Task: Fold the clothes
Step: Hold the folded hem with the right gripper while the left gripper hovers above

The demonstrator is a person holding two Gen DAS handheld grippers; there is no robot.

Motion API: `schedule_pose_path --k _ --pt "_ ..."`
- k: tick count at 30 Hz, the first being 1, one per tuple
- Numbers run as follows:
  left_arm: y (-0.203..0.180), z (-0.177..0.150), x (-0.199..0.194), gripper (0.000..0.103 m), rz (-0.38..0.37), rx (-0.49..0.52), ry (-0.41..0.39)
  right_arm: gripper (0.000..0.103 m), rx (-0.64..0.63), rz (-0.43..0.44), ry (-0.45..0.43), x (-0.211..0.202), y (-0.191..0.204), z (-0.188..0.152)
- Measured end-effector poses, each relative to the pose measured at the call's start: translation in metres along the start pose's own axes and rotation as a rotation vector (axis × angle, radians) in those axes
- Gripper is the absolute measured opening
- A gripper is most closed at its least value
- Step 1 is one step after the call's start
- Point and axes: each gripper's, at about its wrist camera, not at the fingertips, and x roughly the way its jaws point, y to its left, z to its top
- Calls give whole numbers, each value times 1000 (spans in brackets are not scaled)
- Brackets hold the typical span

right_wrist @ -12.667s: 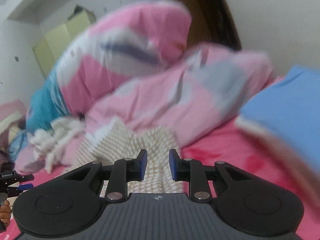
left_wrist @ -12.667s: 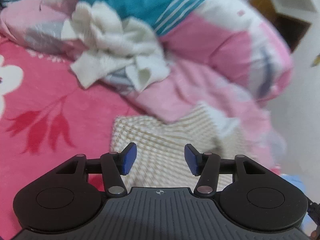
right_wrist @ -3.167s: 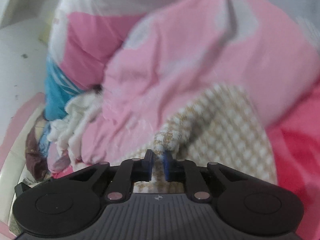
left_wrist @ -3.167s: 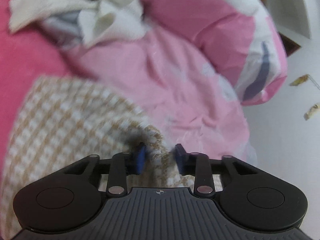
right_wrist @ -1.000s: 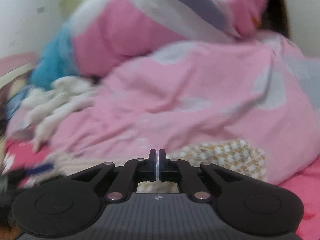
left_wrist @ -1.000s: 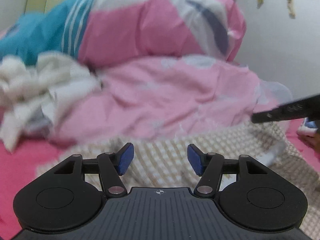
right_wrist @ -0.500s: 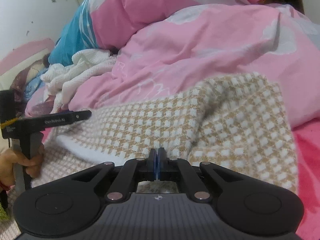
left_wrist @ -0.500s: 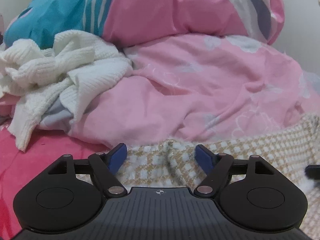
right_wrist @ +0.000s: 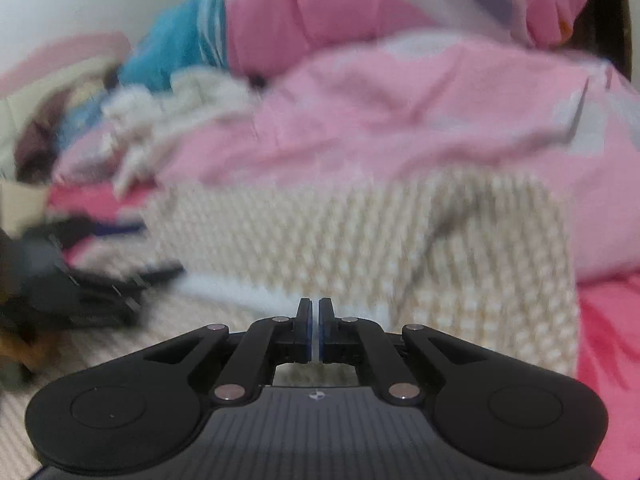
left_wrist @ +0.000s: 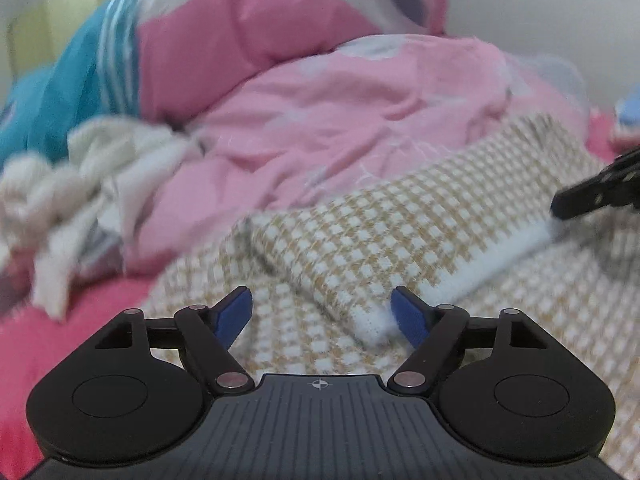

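Pink bed sheet (left_wrist: 60, 320), checked sweater (left_wrist: 400, 232) lying on it below the pink duvet (left_wrist: 340, 120) | my left gripper (left_wrist: 322, 314) jaws opening, wide, folded white hem corner between the pads, untouched | my right gripper (right_wrist: 314, 330) pressed together, holding nothing I can see, just above sweater | vs half second back: left wider, hem fold now in front.

Left tool (left_wrist: 322, 314) opening over the folded checked sweater (left_wrist: 400, 240), gripping nothing.

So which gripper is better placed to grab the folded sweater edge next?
Probably left. The left gripper has jaws opening, with the sweater's white-trimmed corner lying between them, ungripped. The right gripper is shut, pinching nothing visible.
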Motion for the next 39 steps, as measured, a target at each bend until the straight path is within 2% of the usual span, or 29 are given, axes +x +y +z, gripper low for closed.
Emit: schedule_pose_path --k 2,4,5,8,9,13,14,16,18,21,24,27,28,32,35,37,39 --pt "11 -3 3 86 -30 -75 6 1 21 -11 -43 -2 -6 4" --pt "18 -4 5 87 -56 -133 13 0 49 -67 -18 13 -20 -3" --pt "19 -5 5 88 -60 -143 11 0 63 -85 5 24 -29 -9" --pt "15 -6 3 92 -37 -137 -4 0 146 -73 13 19 -38 -5" --pt "15 -6 3 96 -26 -141 -5 0 126 -84 -5 14 -33 -2" --pt "17 -9 1 99 0 -162 -20 0 50 -118 -75 9 -14 19" --pt "16 -9 -1 99 14 -159 -32 0 45 -140 -76 17 -15 23" --pt "14 -10 -8 98 26 -147 -79 0 45 -220 -13 49 -29 20" --pt "12 -12 -16 79 26 -135 -135 0 84 -224 0 63 -42 11" --pt "9 -13 -27 59 14 -117 -205 0 78 -243 0 60 -37 12" --pt "2 -11 -26 52 -18 -74 -217 0 86 -252 8 46 -30 22" --pt "-6 -11 -22 42 -42 -27 -201 0 98 -223 -58 32 -28 32" --pt "-8 -11 -19 41 -48 -16 -187 0 100 -218 -74 31 -28 34" --pt "-7 -10 -11 41 -62 -23 -149 0 104 -264 16 70 -46 21" --pt "-6 -12 -12 41 -53 -26 -145 0 72 -312 7 56 -27 33" --pt "-5 -13 -11 41 -50 -29 -144 0 28 -270 -53 44 -6 40" --pt "-5 -13 -11 42 -50 -33 -144 0 -1 -164 -74 46 16 47"
